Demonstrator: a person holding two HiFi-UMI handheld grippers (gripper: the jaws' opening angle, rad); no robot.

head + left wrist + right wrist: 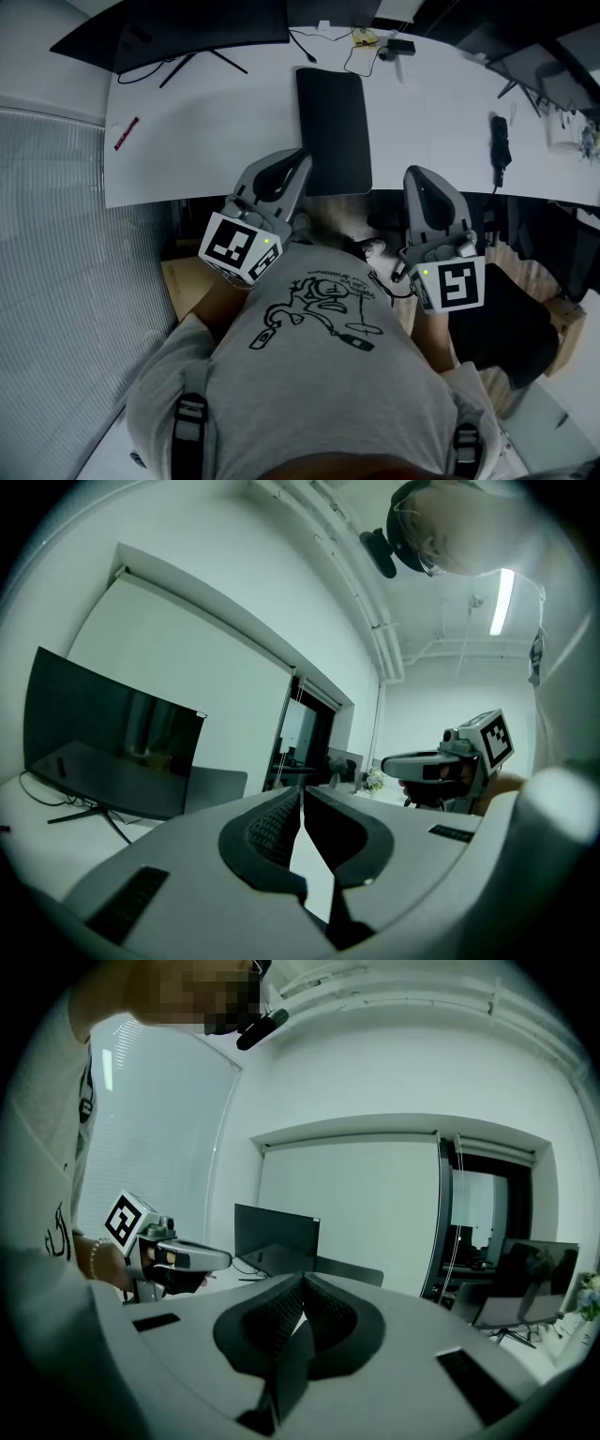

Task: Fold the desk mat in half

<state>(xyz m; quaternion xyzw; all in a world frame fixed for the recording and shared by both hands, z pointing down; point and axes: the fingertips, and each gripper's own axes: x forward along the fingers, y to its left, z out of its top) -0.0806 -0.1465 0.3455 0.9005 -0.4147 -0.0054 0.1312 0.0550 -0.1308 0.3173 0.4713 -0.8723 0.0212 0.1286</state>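
Seemingly folded already, the dark desk mat (pixel 333 127) is lying flat and narrow at the middle of the table's (pixel 187 141) near edge. The left gripper (pixel 298 161) and right gripper (pixel 418 176) are hovering beside it, jaws pressed together, empty.

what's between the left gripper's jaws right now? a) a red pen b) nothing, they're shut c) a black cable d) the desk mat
b: in its own view the left gripper has its jaws together with nothing between them, while the desk mat lies apart from it on the desk.
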